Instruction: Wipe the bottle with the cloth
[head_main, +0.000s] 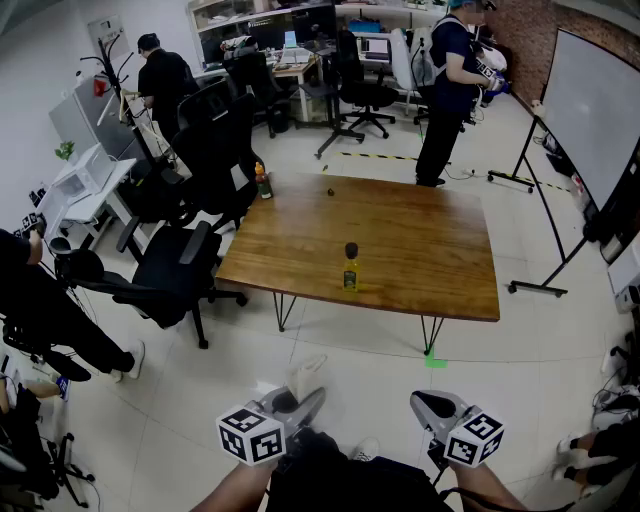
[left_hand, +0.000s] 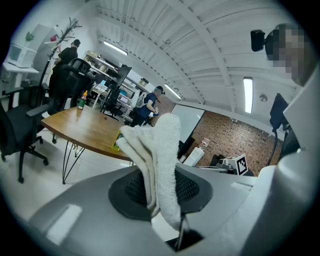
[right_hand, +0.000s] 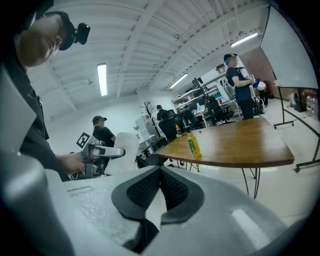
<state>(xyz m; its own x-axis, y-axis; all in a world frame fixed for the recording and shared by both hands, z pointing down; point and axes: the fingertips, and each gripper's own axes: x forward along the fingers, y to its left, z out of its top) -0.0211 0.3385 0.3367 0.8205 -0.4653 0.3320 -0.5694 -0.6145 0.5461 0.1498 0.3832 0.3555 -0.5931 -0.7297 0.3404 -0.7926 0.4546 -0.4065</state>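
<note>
A: Where is the bottle (head_main: 351, 268) placed?
B: On the table (head_main: 420, 250), far beyond the left hand-held gripper (left_hand: 161, 192), by which the cloth (left_hand: 157, 160) is clamped, and the right hand-held gripper (right_hand: 160, 187), closed and empty. Its label cannot be read.

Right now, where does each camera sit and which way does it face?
Head view: on the person's head, facing steeply down at the brown wooden table and yellow dark-capped bottle; forearms, left gripper, right gripper at bottom.
Left gripper view: on the left gripper, along jaws shut on the folded white terry cloth, toward the table.
Right gripper view: on the right gripper, along shut, empty jaws, toward the bottle; left hand shows.
Shared: head and right gripper views both show the bottle.
</note>
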